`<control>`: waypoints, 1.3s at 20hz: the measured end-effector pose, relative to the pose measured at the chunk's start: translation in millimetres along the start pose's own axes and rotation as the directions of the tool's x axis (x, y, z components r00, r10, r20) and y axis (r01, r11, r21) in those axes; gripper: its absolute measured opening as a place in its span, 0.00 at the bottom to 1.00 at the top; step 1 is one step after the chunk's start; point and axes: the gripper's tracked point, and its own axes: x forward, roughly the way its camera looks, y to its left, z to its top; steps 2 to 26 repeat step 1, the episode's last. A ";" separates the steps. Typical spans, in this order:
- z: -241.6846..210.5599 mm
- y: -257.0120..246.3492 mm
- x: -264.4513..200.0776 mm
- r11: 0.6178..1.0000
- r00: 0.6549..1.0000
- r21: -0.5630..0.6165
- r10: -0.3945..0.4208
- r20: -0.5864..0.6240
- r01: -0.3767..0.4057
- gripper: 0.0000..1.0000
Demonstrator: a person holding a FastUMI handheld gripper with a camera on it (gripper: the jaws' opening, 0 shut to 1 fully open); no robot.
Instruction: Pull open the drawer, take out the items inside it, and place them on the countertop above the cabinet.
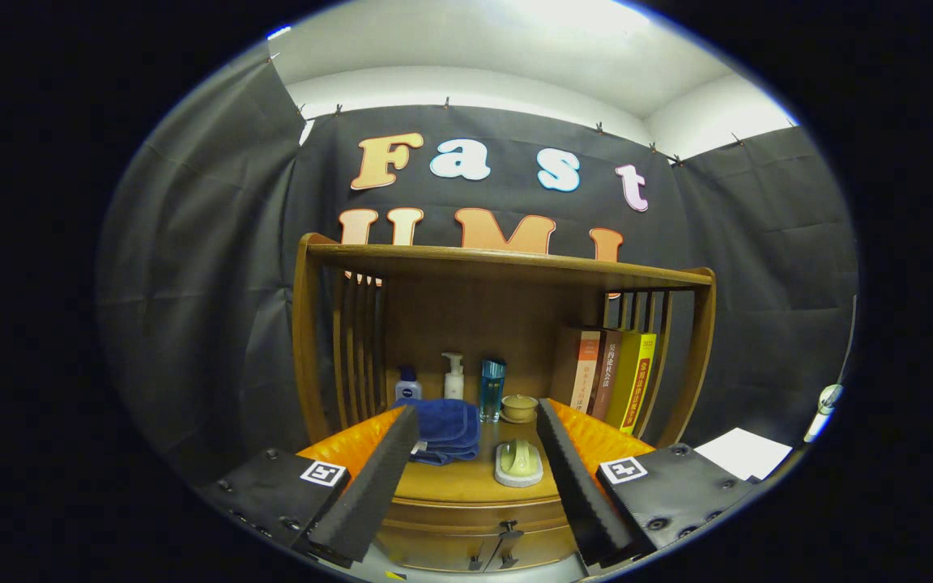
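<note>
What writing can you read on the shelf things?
Books: spine print too blurred to read.
Small bottle: label too small to read.
Claw: open, empty, pointing at the countertop; its square markers carry no words.

A: How do the tongs [475, 474] stand?

B: Spread wide, nothing held between the two fingers [369, 486].

A: And the pose?

B: Level and pointing straight ahead, the fingers reaching forward and drawing a little closer toward their tips. Each finger shows a ridged inner face. Neither touches anything.
</note>
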 end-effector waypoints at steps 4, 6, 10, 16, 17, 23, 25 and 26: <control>-0.1 1.2 -0.3 1.000 1.000 0.001 0.001 -0.001 -0.001 0.98; -0.1 1.2 -0.3 1.000 1.000 0.001 0.001 -0.001 -0.001 0.98; -0.1 1.2 -0.3 1.000 1.000 0.001 0.001 -0.001 -0.001 0.98; -0.1 1.2 -0.3 1.000 1.000 0.001 0.001 -0.001 -0.001 0.98; -0.1 1.2 -0.3 1.000 1.000 0.001 0.001 -0.001 -0.001 0.98; -0.1 1.2 -0.3 1.000 1.000 0.001 0.001 -0.001 -0.001 0.98; -0.1 1.2 -0.3 1.000 1.000 0.001 0.001 -0.001 -0.001 0.98; -0.1 1.2 -0.3 1.000 1.000 0.001 0.001 -0.001 -0.001 0.98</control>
